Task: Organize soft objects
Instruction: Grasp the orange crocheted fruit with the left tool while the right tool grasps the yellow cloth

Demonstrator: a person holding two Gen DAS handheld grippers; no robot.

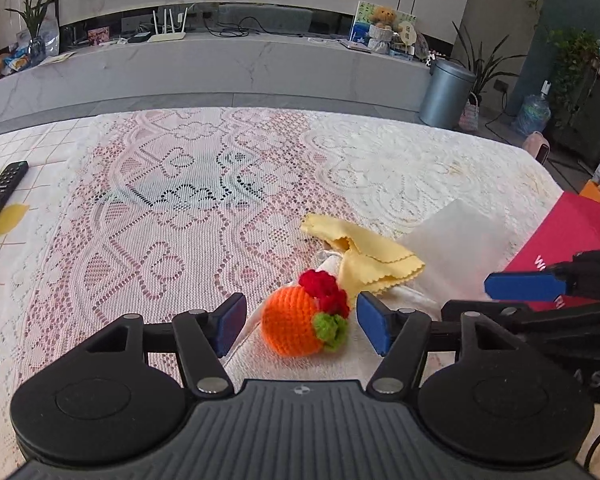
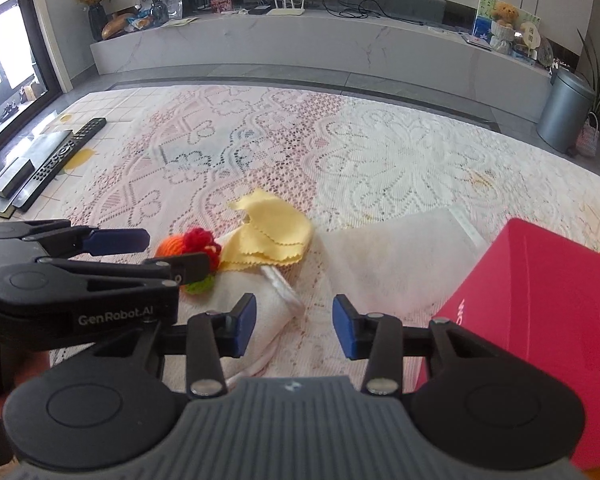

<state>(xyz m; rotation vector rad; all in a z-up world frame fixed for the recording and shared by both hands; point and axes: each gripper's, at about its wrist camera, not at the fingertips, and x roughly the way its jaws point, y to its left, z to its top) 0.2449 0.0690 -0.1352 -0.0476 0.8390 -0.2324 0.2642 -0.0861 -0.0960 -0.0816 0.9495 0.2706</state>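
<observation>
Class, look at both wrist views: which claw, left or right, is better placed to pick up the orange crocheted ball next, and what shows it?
Left. The left claw is open with the orange crocheted ball between its pads. The right claw is open over the white cloth, beside the ball.

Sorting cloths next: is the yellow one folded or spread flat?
Loosely folded: the yellow cloth lies doubled over, with two scalloped edges stacked.

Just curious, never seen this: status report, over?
Left hand-held gripper open around crochet orange. Right hand-held gripper open, empty, over white cloth. Yellow cloth lies beside orange.
</observation>
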